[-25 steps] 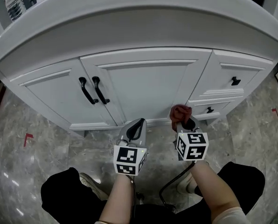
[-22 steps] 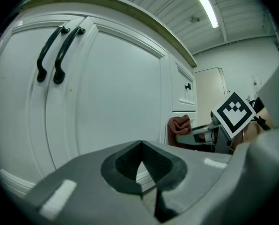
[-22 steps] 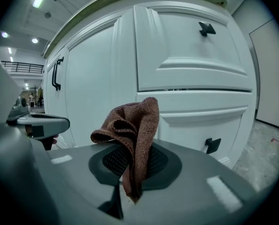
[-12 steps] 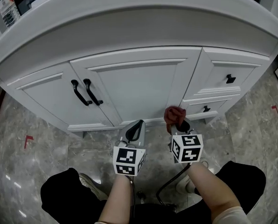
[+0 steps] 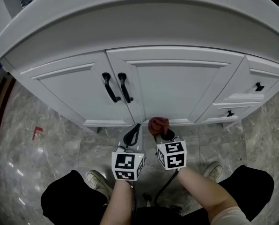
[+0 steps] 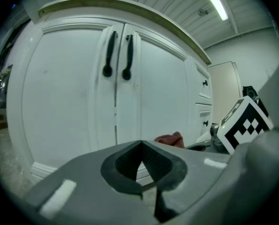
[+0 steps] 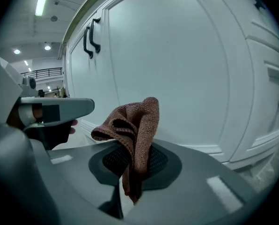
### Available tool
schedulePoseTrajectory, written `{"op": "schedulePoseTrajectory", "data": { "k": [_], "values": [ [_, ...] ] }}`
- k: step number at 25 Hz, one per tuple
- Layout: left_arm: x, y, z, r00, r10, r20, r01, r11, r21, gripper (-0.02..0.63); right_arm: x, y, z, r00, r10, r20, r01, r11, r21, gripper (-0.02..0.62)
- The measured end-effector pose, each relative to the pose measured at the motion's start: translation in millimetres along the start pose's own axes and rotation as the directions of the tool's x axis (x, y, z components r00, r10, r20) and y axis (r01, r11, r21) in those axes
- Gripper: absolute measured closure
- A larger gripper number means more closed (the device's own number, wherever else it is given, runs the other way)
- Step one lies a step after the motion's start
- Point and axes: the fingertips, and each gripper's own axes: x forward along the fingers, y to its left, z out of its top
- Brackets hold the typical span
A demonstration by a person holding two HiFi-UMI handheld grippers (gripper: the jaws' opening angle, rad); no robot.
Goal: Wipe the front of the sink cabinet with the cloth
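2 grippers, 1 in each of my hands, both held low before the sink cabinet [image 5: 177,83].

Item 1: sink cabinet. White, smooth painted panels with recessed frames. Its front bows outward under a thick white countertop [image 5: 139,18]. It has 2 doors at the middle, each with 1 slim, curved black pull: the left handle [image 5: 110,87] and the right handle [image 5: 125,87] sit side by side at the seam. The 2 drawers at my right carry the upper knob [image 5: 259,86] and the lower knob [image 5: 229,113], both small and black.

Item 2: floor [image 5: 50,149]. Grey veined stone, glossy.

Item 3: cloth [image 7: 132,125]. Rust-brown, nubbly terry weave, crumpled into a folded peak with 1 tail hanging down. It sits at the foot of the right-hand door, near the bottom rail. I cannot tell whether it touches the panel.

Item 4: right gripper [image 5: 165,134]. Grey shell, black ribbed pads, black-and-white marker cube [image 5: 171,154]. Jaws are pinched onto the cloth, whose bulk stands above the tips.

Item 5: left gripper [image 6: 140,144]. Same build, with its own marker cube [image 5: 128,165]. Jaws meet tip to tip with nothing between them. It points toward the seam between the 2 doors, apart from it, just beside the right gripper.
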Motion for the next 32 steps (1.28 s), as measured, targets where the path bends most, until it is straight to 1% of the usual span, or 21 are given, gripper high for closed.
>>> {"op": "schedulePoseTrajectory", "data": {
  "k": [2, 5, 9, 12, 17, 21, 26, 29, 32],
  "values": [
    [-8, 20, -13, 1.0, 0.02, -0.02, -0.021, 0.999, -0.036, 0.606, 18, 18, -7, 1.0, 0.015, -0.02, -0.015, 1.0, -0.002, 0.514],
    [-18, 41, -27, 0.999, 0.029, -0.031, -0.03, 0.998, -0.05, 0.606, 43, 46, -14, 0.998, 0.047, -0.036, -0.048, 0.999, -0.008, 0.514],
    [-26, 57, -27, 1.0, 0.021, 0.008, -0.021, 0.998, -0.059, 0.606, 67, 69, -22, 0.997, 0.068, -0.044, -0.067, 0.998, 0.012, 0.514],
    [-28, 59, -23, 0.999, -0.004, 0.038, 0.006, 0.999, -0.046, 0.606, 76, 67, -25, 0.998, 0.056, -0.034, -0.055, 0.998, 0.039, 0.514],
    [-28, 52, -22, 0.998, -0.04, 0.055, 0.04, 0.999, -0.009, 0.606, 73, 45, -34, 0.999, 0.019, -0.05, -0.017, 0.999, 0.046, 0.511],
    [-23, 40, -18, 0.997, -0.052, 0.063, 0.052, 0.999, -0.005, 0.606, 60, 17, -41, 0.998, -0.021, -0.062, 0.026, 0.997, 0.075, 0.511],
    [-9, 8, -10, 0.993, -0.095, 0.076, 0.094, 0.995, 0.022, 0.606, 41, -22, -46, 0.995, -0.07, -0.066, 0.078, 0.99, 0.121, 0.511],
    [1, -14, -9, 0.99, -0.125, 0.07, 0.122, 0.991, 0.044, 0.606, 26, -49, -49, 0.992, -0.109, -0.066, 0.119, 0.98, 0.158, 0.511],
    [12, -34, -8, 0.987, -0.147, 0.072, 0.145, 0.989, 0.033, 0.606, 8, -83, -52, 0.984, -0.164, -0.068, 0.174, 0.967, 0.188, 0.511]
  ]
}}
